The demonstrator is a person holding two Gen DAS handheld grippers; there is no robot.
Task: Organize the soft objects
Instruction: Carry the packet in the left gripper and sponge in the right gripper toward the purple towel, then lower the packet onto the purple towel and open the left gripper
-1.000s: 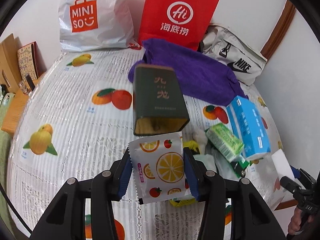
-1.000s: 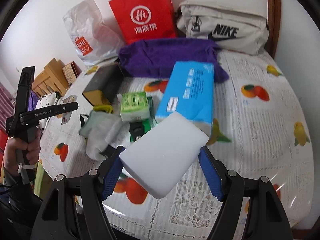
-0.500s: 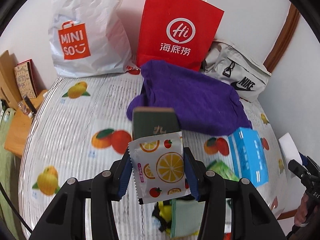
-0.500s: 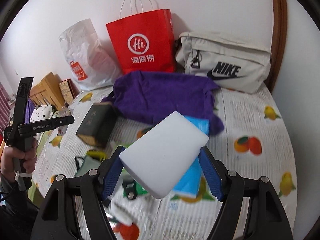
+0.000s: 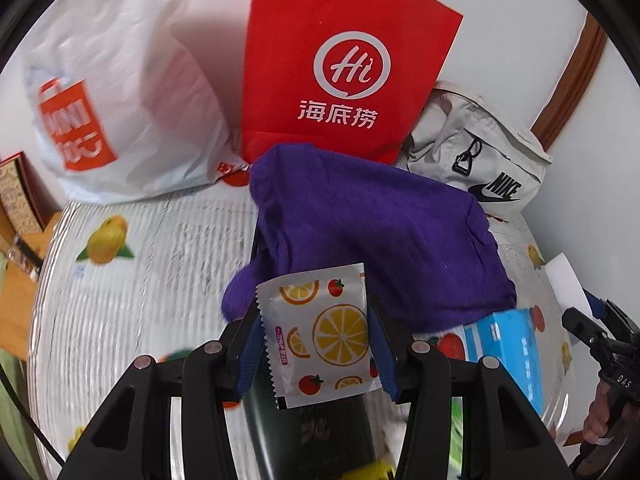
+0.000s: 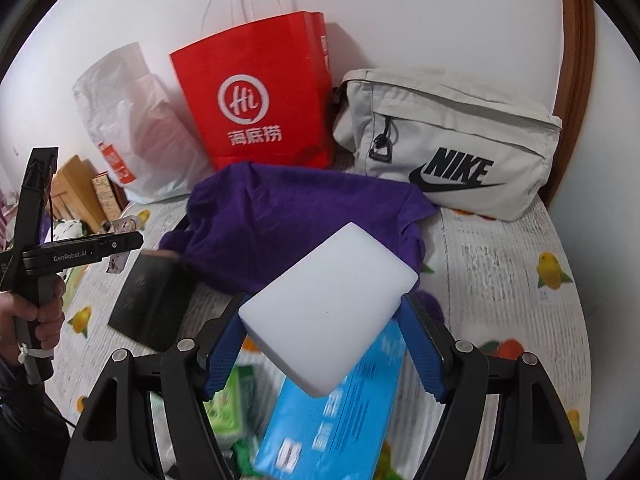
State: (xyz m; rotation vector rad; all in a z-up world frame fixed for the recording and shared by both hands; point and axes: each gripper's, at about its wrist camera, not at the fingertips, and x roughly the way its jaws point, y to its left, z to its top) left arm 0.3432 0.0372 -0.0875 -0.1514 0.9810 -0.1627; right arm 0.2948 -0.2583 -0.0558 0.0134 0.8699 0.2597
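My left gripper point(image 5: 316, 340) is shut on a white fruit-print wipes packet point(image 5: 320, 332) and holds it above the table, in front of the purple cloth point(image 5: 372, 236). My right gripper point(image 6: 324, 332) is shut on a white sponge block point(image 6: 328, 308), held above the blue tissue pack point(image 6: 336, 420). The purple cloth point(image 6: 296, 224) lies at the back of the table before the red paper bag point(image 6: 256, 104). The left gripper also shows at the left of the right wrist view point(image 6: 120, 244).
A white Miniso plastic bag point(image 5: 116, 104), the red bag point(image 5: 340, 64) and a grey Nike pouch point(image 6: 444, 144) stand along the wall. A dark green box point(image 6: 152, 304) and a green tissue pack point(image 6: 224, 404) lie on the fruit-print tablecloth point(image 5: 120, 280). The blue tissue pack point(image 5: 508, 352) lies at the right.
Both grippers have risen and moved toward the back of the table, each keeping its object. The bags and purple cloth now look nearer; the dark box has dropped below the left gripper.
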